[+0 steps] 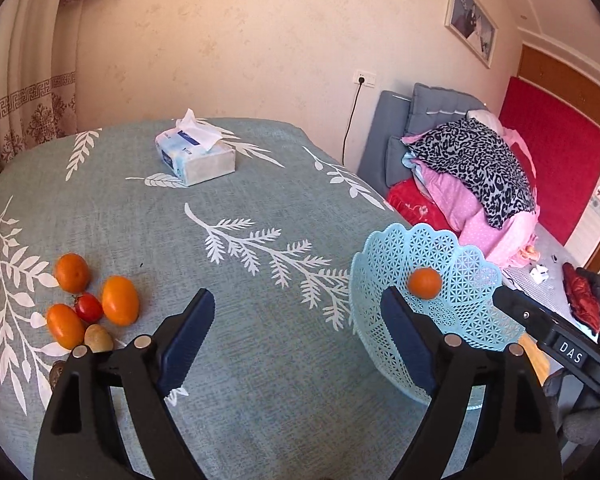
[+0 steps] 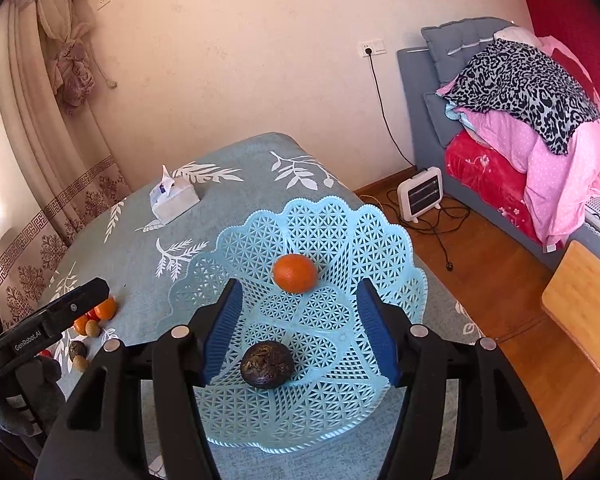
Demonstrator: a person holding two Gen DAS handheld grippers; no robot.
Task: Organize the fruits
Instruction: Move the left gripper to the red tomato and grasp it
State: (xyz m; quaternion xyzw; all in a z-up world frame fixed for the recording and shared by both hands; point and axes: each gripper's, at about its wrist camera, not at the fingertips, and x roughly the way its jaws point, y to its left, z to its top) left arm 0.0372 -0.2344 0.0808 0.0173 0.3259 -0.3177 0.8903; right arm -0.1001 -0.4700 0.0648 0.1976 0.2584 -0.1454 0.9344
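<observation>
Hovering wide and empty, left gripper (image 1: 296,336) sits between fruit pile (image 1: 88,304) leftward and basket (image 1: 460,256) rightward; right gripper (image 2: 300,328) unclenched over basket, orange (image 2: 295,273) ahead, likely dropped.

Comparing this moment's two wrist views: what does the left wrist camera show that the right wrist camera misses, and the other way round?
Left wrist only: a framed picture on the wall, and a small red tomato clearly visible among the loose oranges.

Right wrist only: a dark wrinkled round fruit inside the basket, and a white floor heater.

Both: the light blue lattice plastic basket holding one orange, and the white tissue box.
</observation>
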